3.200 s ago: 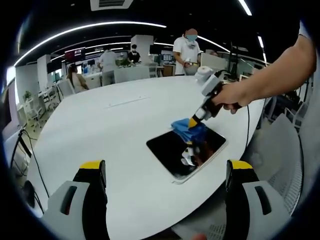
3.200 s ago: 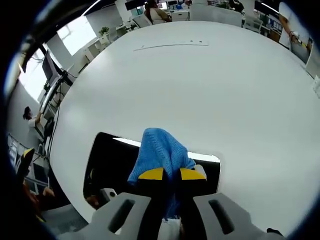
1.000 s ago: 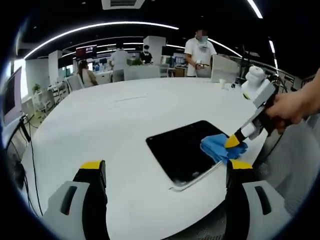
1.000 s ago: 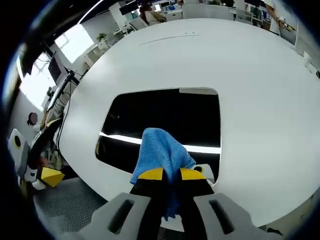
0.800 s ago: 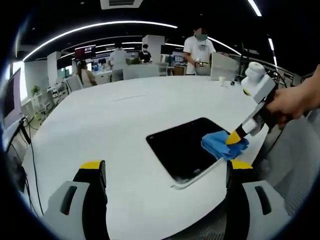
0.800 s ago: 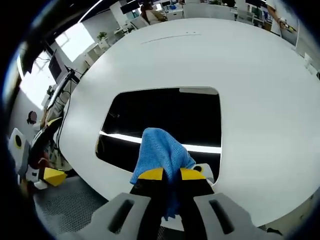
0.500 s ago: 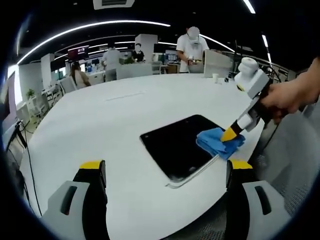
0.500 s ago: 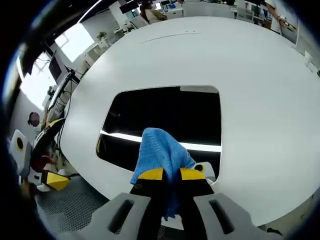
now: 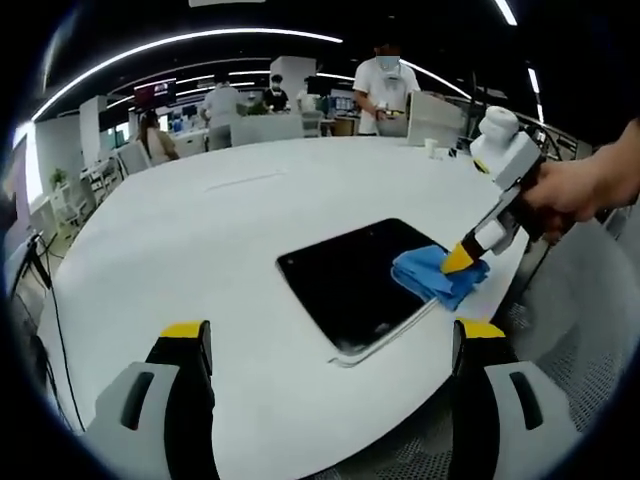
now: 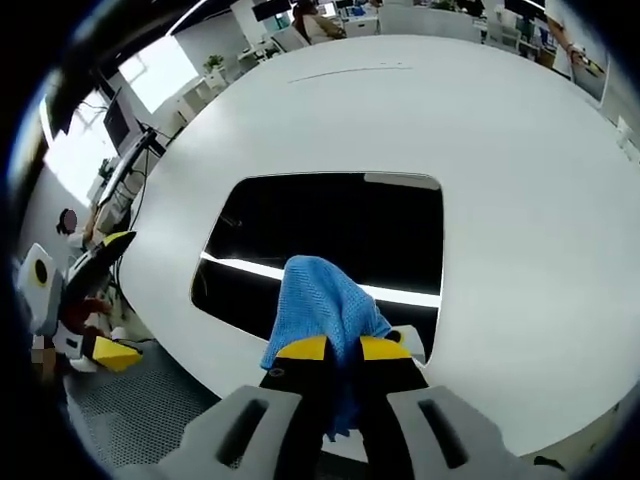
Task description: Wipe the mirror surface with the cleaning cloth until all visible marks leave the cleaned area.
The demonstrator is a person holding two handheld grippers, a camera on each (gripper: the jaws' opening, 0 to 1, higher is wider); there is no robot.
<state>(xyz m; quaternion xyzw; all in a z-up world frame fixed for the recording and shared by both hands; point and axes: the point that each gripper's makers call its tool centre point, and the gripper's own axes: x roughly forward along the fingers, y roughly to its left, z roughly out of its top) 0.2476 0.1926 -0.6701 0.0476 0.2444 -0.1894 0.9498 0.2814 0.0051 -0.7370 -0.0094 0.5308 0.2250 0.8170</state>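
A dark rectangular mirror point(image 9: 355, 282) point(image 10: 330, 235) lies flat on the white table point(image 9: 200, 260), close to its near right edge. A blue cleaning cloth point(image 9: 435, 275) point(image 10: 322, 305) rests on the mirror's right corner, and my right gripper point(image 10: 342, 350) point(image 9: 458, 262) is shut on it, a hand holding that gripper from the right. My left gripper point(image 9: 330, 335) hangs open above the table's front edge, left of the mirror and apart from it, nothing between its yellow-tipped fingers point(image 9: 185, 332). No marks stand out on the dark glass.
The table point(image 10: 480, 150) is wide and round-edged; its rim runs just past the mirror. Several people point(image 9: 385, 85) stand by desks at the far side. A small cup point(image 9: 430, 153) sits at the table's back right. Mesh flooring point(image 10: 150, 415) lies below the edge.
The cloth has stayed on the mirror's right corner with the right gripper shut on it, shifting only slightly. The left gripper view has drifted a little; the left jaws stay open.
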